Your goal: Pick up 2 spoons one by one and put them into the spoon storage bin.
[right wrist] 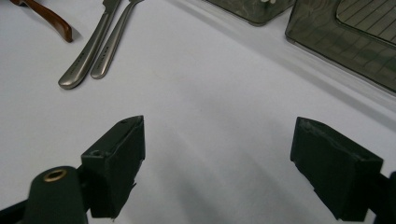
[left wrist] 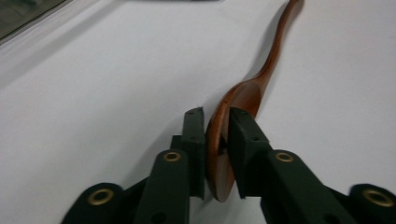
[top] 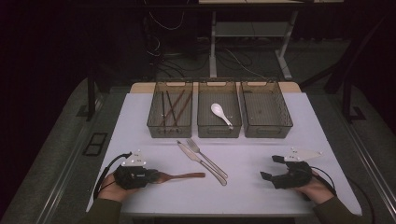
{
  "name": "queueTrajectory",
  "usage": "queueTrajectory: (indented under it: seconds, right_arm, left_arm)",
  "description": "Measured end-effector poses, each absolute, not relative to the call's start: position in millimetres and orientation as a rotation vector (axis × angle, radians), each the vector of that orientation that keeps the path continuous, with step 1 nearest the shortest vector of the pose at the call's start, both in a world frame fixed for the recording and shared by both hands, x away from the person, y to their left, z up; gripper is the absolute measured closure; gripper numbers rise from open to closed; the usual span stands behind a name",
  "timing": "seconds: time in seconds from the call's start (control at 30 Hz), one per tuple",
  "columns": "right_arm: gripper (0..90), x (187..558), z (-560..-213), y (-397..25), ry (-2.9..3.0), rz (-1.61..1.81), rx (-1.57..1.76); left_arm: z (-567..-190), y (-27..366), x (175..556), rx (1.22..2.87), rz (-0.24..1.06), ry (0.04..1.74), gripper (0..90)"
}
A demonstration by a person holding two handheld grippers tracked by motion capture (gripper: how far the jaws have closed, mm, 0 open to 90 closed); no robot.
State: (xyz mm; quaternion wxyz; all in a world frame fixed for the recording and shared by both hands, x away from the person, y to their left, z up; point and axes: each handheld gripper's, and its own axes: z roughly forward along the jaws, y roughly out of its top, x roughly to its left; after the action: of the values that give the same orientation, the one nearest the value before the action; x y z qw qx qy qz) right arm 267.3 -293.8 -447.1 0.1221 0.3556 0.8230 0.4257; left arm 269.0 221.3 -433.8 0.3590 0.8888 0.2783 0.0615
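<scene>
The left claw (left wrist: 217,135) is clamped on the bowl of a wooden spoon (left wrist: 243,100), which lies on the white table (top: 140,121) at the lower left of the high view, handle pointing toward the knife (top: 198,161) and fork (top: 208,158). At lower right, the right claw (right wrist: 217,163) rests spread wide, holding nothing.

The left gripper (top: 152,176) lies low at the table's near left, its jaws pinched nearly together, pointing right. The right gripper (top: 272,167) rests at the near right, jaws spread wide, pointing left. Both hands grip from behind, forearms entering from below.
</scene>
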Motion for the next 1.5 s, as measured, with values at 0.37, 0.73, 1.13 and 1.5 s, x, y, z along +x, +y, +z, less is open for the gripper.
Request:
queueTrajectory:
  seconds: [0.37,0.73,1.13,1.5]
  right_arm:
    - [17.9,267,-447,-294,2.403,1.24,1.034]
    - [17.9,267,-447,-294,2.406,1.238,1.031]
    - [17.8,267,-448,-292,2.41,1.236,1.032]
    - [11.6,266,-447,-289,2.424,1.244,1.035]
  left_arm:
    - [-433,218,268,2.287,0.111,0.673,81.5]
    - [-422,215,267,2.182,0.144,0.693,81.6]
    - [-412,200,272,2.107,0.206,0.762,81.6]
    - [-406,189,285,2.093,0.232,0.797,81.6]
